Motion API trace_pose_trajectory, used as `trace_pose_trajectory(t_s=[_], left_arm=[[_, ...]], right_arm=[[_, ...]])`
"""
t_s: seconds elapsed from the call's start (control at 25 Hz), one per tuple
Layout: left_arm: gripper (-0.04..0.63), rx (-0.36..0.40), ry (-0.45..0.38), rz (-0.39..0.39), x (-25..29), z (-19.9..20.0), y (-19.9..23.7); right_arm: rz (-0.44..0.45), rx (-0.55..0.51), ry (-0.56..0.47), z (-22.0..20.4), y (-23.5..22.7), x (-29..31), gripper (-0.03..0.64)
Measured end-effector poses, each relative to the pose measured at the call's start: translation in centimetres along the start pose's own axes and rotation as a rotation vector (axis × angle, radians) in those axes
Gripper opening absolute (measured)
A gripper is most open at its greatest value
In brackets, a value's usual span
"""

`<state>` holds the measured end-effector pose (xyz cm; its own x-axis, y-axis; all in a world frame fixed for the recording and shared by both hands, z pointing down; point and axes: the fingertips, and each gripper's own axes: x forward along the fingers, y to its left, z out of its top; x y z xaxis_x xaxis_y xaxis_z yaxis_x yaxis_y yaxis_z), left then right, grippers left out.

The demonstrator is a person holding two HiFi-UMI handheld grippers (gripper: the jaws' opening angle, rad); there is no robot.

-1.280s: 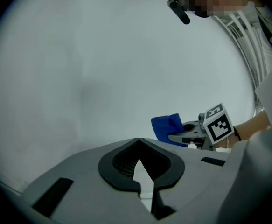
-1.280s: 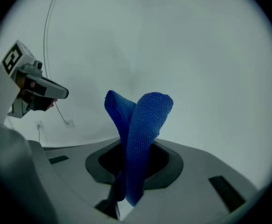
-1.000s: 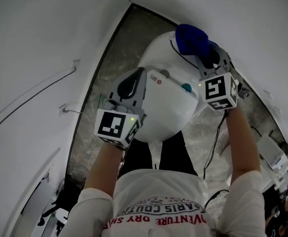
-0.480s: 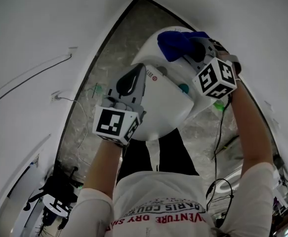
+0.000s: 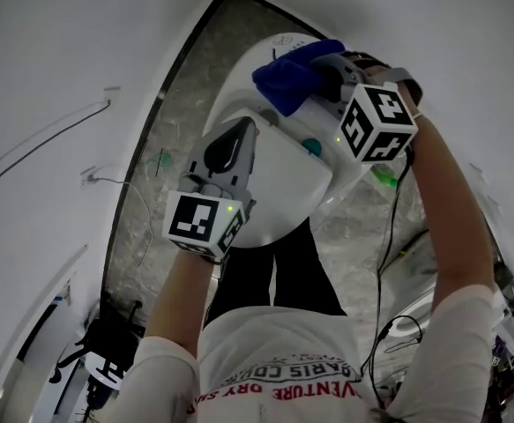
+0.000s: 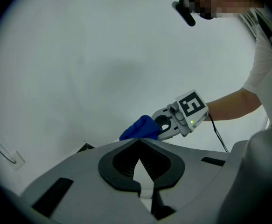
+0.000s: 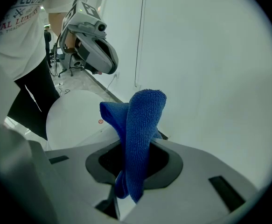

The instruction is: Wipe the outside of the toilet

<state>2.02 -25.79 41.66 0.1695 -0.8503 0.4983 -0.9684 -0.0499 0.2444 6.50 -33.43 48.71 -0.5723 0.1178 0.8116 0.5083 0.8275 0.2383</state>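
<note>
Blue cloth [image 5: 290,77] pinched in R gripper [image 5: 325,85], jaws clamped on it, at rear top of toilet [image 5: 279,192], close to wall [image 5: 63,60]. L gripper [image 5: 237,139] jaws together, empty, over toilet's left side. Person's legs [image 5: 248,280] right at bowl front. Cable [image 5: 387,236] on floor [image 5: 146,201] to the right.

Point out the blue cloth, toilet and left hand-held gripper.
blue cloth [image 7: 142,134]: right gripper view, middle of the fold.
toilet [image 5: 287,188]: head view, white lid.
left hand-held gripper [image 6: 138,141]: left gripper view, where its tips meet.
</note>
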Motion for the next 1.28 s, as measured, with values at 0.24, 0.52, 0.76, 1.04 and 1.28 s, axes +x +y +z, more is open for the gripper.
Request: trace_pose_trajectory(t_s=[0.24,0.52,0.76,1.04,1.28], left_arm=[[0.006,0.048,-0.008,-0.064,1.3,0.6,-2.5],[0.006,0.118,-0.007,-0.170,1.8,0.7,-5.9],[0.006,0.127,-0.010,-0.224,1.0,-0.8,-8.1],[0.006,0.172,-0.002,-0.304,1.5,-3.0,-10.4],[0.006,0.205,-0.005,-0.381,3.2,-4.9,-14.0]], right_arm=[[-0.034,0.064,0.030,-2.2,1.9,-2.0,0.081],[-0.155,0.177,0.047,-5.1,5.2,-5.1,0.081],[-0.253,0.229,0.075,-7.3,8.1,-7.0,0.081],[-0.353,0.348,0.104,-10.9,11.5,-8.4,0.081],[-0.498,0.554,0.000,-13.0,13.6,-8.8,0.081]])
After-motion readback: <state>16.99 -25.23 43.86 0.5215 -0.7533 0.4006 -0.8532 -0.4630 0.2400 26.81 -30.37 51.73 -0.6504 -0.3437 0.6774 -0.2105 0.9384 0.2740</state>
